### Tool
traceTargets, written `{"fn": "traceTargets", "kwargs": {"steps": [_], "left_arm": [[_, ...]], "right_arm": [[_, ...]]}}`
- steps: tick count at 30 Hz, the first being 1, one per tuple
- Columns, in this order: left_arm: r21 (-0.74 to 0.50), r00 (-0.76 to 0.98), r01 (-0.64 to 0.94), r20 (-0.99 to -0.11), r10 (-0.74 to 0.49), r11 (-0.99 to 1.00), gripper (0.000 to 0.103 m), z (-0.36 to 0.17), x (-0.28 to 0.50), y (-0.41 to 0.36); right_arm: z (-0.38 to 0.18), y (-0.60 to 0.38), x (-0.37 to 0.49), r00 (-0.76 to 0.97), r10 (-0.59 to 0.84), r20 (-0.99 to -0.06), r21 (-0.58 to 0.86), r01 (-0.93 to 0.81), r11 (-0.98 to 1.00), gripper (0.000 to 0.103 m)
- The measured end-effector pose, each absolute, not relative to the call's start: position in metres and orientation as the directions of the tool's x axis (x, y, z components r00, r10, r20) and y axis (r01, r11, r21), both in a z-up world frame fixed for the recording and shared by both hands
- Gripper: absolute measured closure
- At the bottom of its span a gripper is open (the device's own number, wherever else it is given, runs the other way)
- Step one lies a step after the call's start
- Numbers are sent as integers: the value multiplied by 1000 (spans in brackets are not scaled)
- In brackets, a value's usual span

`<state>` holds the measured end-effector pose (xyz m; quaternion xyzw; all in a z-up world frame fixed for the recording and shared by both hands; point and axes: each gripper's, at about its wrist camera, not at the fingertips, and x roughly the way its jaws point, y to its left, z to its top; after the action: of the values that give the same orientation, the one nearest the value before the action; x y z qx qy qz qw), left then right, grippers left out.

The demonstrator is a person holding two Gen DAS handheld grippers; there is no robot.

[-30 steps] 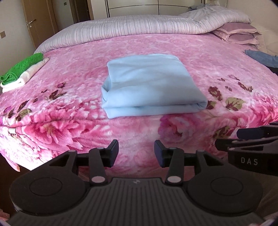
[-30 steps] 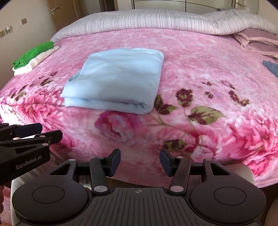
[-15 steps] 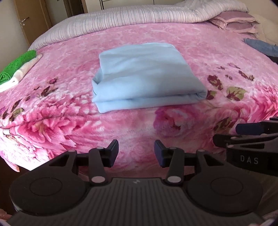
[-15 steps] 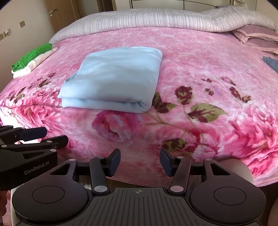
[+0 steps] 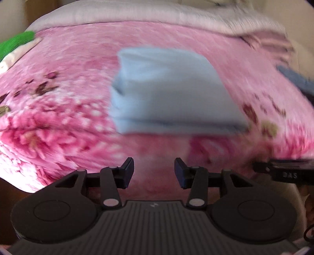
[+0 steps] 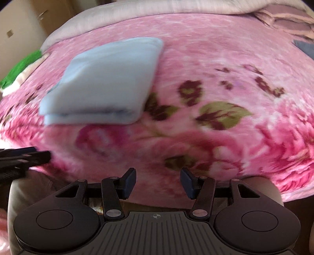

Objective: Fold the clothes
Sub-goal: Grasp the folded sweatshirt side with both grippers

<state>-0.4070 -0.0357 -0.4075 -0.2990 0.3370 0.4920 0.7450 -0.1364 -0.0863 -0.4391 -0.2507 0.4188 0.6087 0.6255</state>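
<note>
A folded light-blue garment (image 5: 168, 92) lies on the pink floral blanket (image 5: 68, 98), also seen up and left in the right wrist view (image 6: 106, 82). My left gripper (image 5: 154, 172) is open and empty, short of the bed's front edge, below the garment. My right gripper (image 6: 158, 181) is open and empty, off the front edge, to the right of the garment. Each gripper shows at the side of the other's view: the right one (image 5: 284, 171), the left one (image 6: 21, 158). Both views are motion-blurred.
A green towel on a white cloth (image 5: 15, 47) lies at the bed's far left edge, also seen in the right wrist view (image 6: 17, 74). A dark blue garment (image 5: 294, 78) lies at the far right. Striped bedding and pillows (image 5: 137, 13) lie at the back.
Both views have tilted and moved in toward the bed, so the garment looks larger. Both grippers stay open and empty. The garment has not moved.
</note>
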Motion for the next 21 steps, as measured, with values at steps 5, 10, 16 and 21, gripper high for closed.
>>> {"fn": "traceTargets", "kwargs": {"steps": [5, 10, 16, 21], "left_arm": [[-253, 326, -945, -789, 521, 209, 62, -402, -448, 2], [-400, 401, -909, -771, 495, 113, 57, -407, -474, 33], [-519, 493, -851, -737, 461, 80, 53, -418, -488, 65], [-583, 545, -810, -716, 436, 56, 50, -430, -489, 90]], "right_arm": [[-436, -78, -102, -136, 592, -794, 297, -937, 184, 49], [-432, -65, -81, -228, 626, -746, 450, -865, 221, 49], [-439, -48, -64, -373, 656, -656, 663, -700, 265, 49], [-443, -29, -61, -415, 675, -610, 720, -646, 254, 33]]}}
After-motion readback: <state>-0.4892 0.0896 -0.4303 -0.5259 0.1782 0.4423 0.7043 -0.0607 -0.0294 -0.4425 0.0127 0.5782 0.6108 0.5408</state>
